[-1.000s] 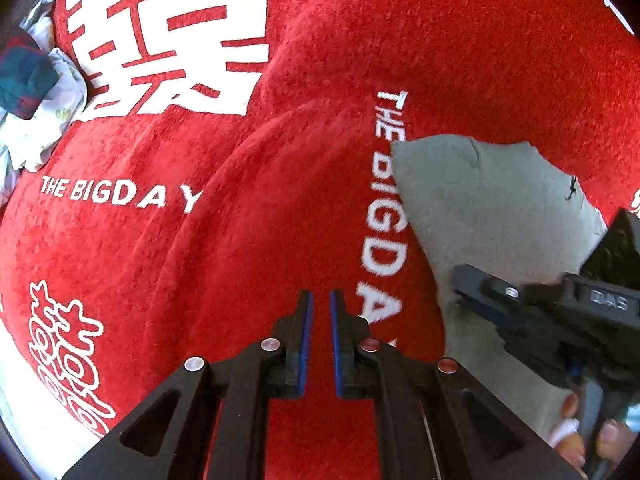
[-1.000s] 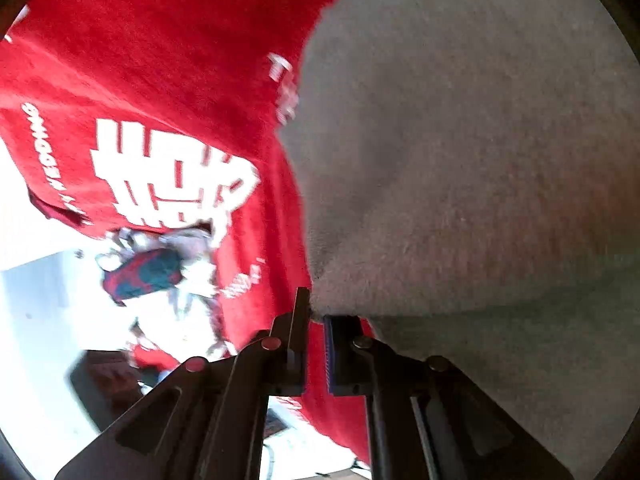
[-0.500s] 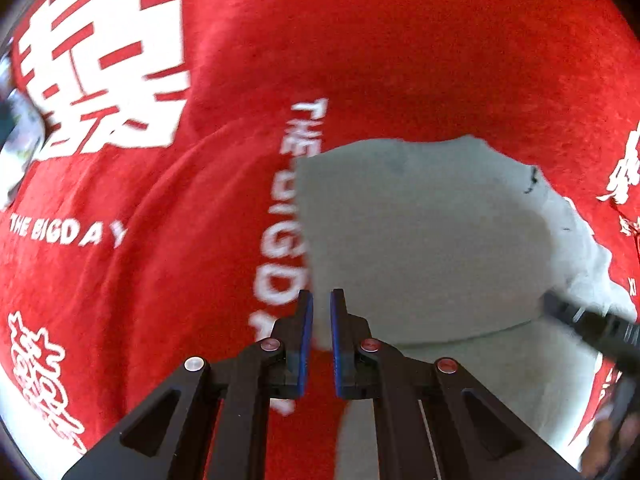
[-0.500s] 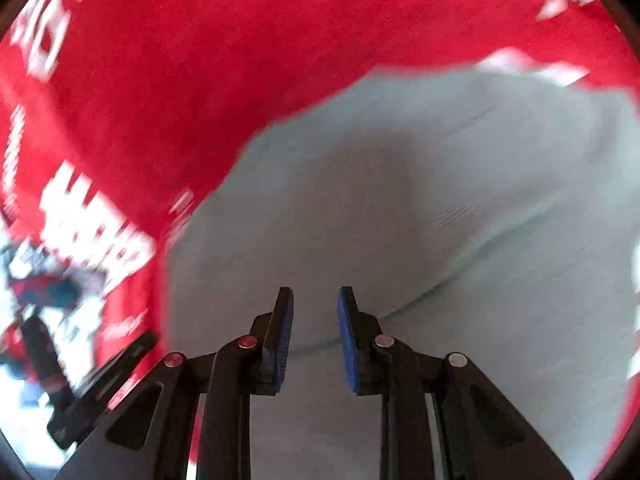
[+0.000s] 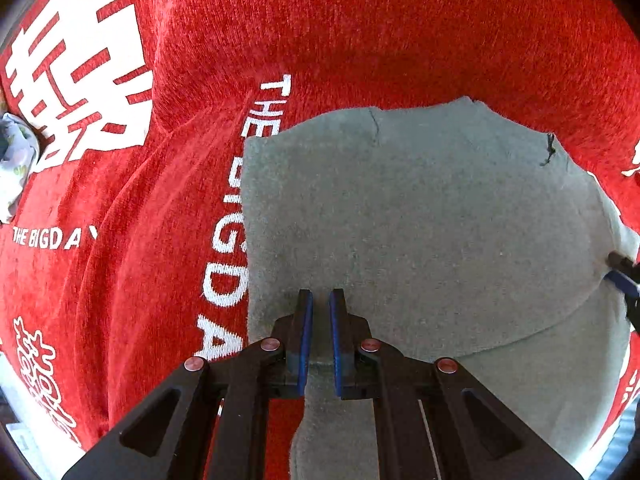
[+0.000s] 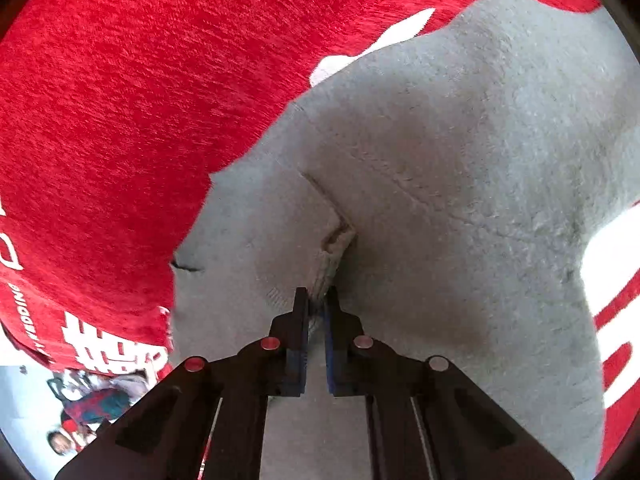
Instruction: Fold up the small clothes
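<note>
A small grey garment (image 5: pixel 420 208) lies folded over on a red cloth (image 5: pixel 360 32) with white lettering. My left gripper (image 5: pixel 319 294) hangs over the garment's near left part, pointing steeply down, shut, with no cloth pinched between its blue pads. In the right wrist view the same grey garment (image 6: pixel 460 160) fills the right half. My right gripper (image 6: pixel 316 292) is shut on a raised fold of it (image 6: pixel 334 244). The tip of the right gripper (image 5: pixel 622 276) shows at the garment's right edge in the left wrist view.
The red cloth (image 6: pixel 120 120) covers the whole work surface and has soft ridges. A pile of other small clothes (image 6: pixel 96 404) sits beyond its edge on a pale surface; a patterned white piece (image 5: pixel 16 168) of it shows at the far left.
My left gripper slid from over bare red cloth to over the garment's left part. My right gripper let go of the grey cloth, opened, moved across the garment and shut on a fold.
</note>
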`<state>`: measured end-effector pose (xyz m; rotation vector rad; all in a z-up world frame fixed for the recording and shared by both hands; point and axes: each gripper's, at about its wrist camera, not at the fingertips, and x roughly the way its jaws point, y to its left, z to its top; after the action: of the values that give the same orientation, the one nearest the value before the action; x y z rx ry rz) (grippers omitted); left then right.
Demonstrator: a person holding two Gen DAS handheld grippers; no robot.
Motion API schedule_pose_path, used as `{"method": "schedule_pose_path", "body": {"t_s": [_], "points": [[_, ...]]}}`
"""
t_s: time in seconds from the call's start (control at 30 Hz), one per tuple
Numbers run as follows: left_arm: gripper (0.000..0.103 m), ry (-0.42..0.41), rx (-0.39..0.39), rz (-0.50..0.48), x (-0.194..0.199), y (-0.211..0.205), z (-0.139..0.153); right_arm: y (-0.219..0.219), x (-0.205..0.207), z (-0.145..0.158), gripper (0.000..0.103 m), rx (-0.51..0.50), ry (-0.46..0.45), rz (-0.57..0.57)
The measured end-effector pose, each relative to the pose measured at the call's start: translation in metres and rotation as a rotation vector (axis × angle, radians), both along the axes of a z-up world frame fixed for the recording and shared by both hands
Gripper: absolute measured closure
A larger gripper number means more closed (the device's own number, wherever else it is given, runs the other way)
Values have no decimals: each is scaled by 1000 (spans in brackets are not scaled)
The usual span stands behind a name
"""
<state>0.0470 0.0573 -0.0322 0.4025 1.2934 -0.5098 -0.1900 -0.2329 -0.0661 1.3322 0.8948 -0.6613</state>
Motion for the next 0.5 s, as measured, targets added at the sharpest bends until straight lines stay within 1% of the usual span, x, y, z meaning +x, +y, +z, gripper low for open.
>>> {"method": "schedule_pose_path", "body": {"t_s": [0.03, 0.1, 0.23, 0.3, 0.33, 0.37, 0.4, 0.47, 0.5], "points": [[93, 0, 4, 4, 0, 0, -1, -1, -5, -1, 96, 9, 9, 5], [93, 0, 4, 12, 0, 0, -3, -1, -11, -1, 95, 24, 0, 11], [93, -9, 25, 20, -1, -3, -2, -3, -21, 13, 94, -1, 14, 72], [93, -3, 33, 28, -3, -6, 1, -5, -28, 19, 93, 2, -13, 96], [93, 1, 27, 29, -5, -8, 4, -5, -32, 21, 91, 5, -20, 105], [93, 2, 22, 24, -9, -10, 8, -5, -37, 24, 82, 9, -23, 111], [93, 0, 19, 13, -14, -14, 12, -6, -44, 26, 61, 13, -28, 113], [92, -6, 22, -11, -25, -22, 19, -7, -59, 30, 37, 18, -41, 103], [85, -6, 27, -22, -30, -27, 21, -9, -70, 32, 37, 24, -53, 92]]}}
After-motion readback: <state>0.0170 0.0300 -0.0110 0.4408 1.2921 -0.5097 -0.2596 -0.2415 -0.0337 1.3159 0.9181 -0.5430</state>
